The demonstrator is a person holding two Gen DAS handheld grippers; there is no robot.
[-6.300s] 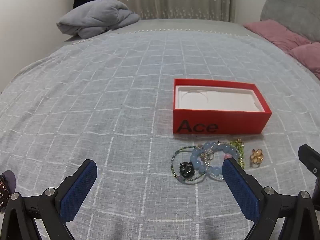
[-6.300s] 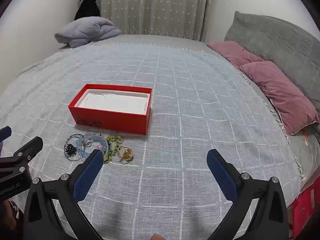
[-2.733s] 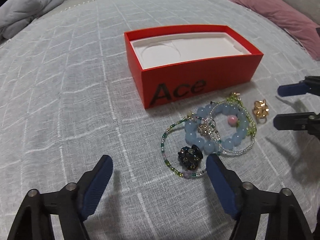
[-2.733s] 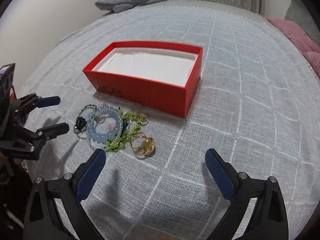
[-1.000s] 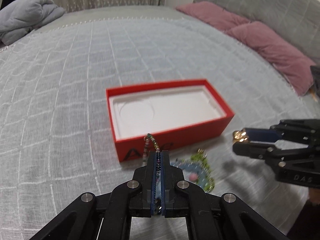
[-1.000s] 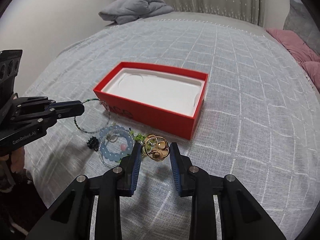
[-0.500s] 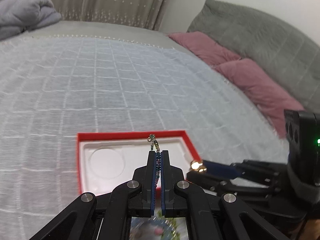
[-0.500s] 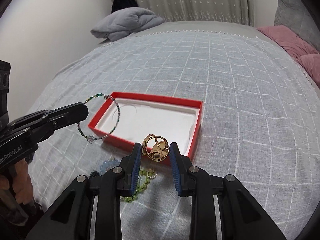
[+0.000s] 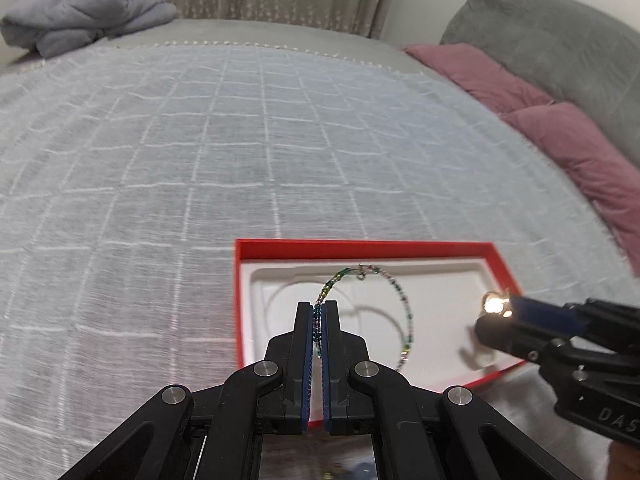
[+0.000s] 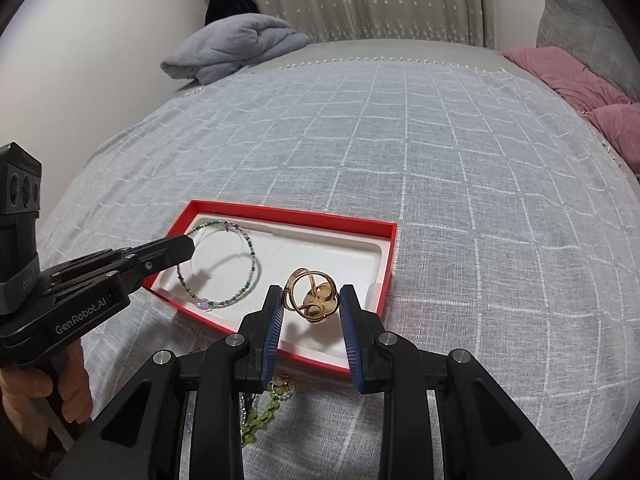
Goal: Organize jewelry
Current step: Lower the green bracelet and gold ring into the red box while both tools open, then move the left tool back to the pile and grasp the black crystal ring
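Your left tool (image 9: 316, 322) is pinched fully together on the thin beaded bracelet (image 10: 224, 264), whose loop hangs ahead of its tips over the near-left part of the red box (image 10: 394, 240). Your right tool (image 10: 312, 300) is narrowed around the gold ornament (image 10: 310, 296), pads pressing on both sides, and holds it above the box's white tray (image 10: 332, 256), toward the end nearer that tool.

Both pieces look ready to be set down, so take them lower before letting go. Bring the left tool down until the bottom of the loop rests on the tray, ideally over the round recess just ahead of its tips, then part the pads slowly; the strand is light and may cling to the ribbed pad, so lift away straight.

With the right tool, lower the ornament close to the tray floor first. It looks round and hard and would likely roll or bounce off the rim if dropped from height. Keep the two tools apart so the loop does not snag the ornament.

The rest of the beads (image 10: 260, 416) lie on the bed (image 10: 440, 160) beneath your right tool, just outside the box's near wall.
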